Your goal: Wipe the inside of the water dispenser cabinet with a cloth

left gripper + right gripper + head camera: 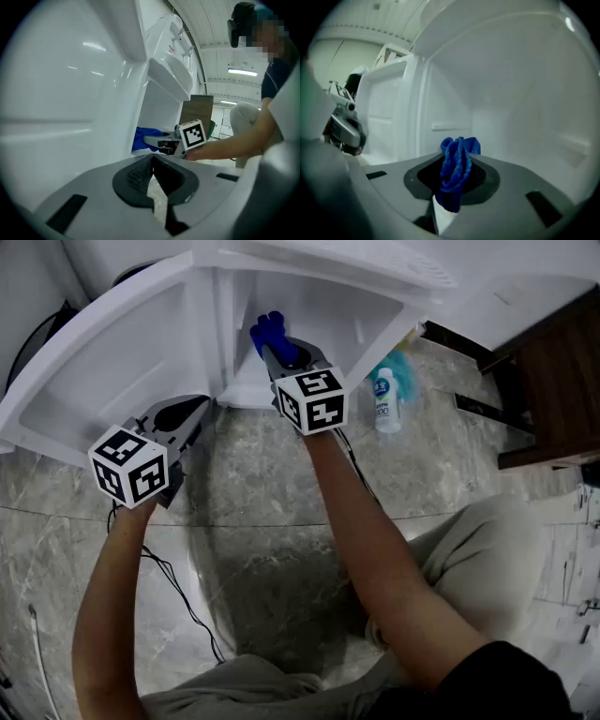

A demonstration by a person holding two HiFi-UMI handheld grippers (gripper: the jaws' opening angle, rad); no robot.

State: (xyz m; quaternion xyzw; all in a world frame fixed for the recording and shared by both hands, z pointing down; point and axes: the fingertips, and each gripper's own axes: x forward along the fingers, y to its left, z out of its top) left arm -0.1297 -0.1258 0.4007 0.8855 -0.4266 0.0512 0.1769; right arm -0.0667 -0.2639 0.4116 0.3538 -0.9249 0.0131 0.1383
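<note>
The white water dispenser cabinet stands open, its door swung out to the left. My right gripper reaches into the cabinet mouth, shut on a bunched blue cloth that sticks out past its tips. In the right gripper view the blue cloth is pinched between the jaws, with the cabinet's white inner walls ahead. My left gripper is shut and empty, held low beside the door's inner face. From the left gripper view I see the right gripper and the cloth at the opening.
A white bottle with a blue label stands on the marble floor right of the cabinet, beside a teal brush-like thing. A dark wooden cabinet is at the far right. A black cable trails over the floor.
</note>
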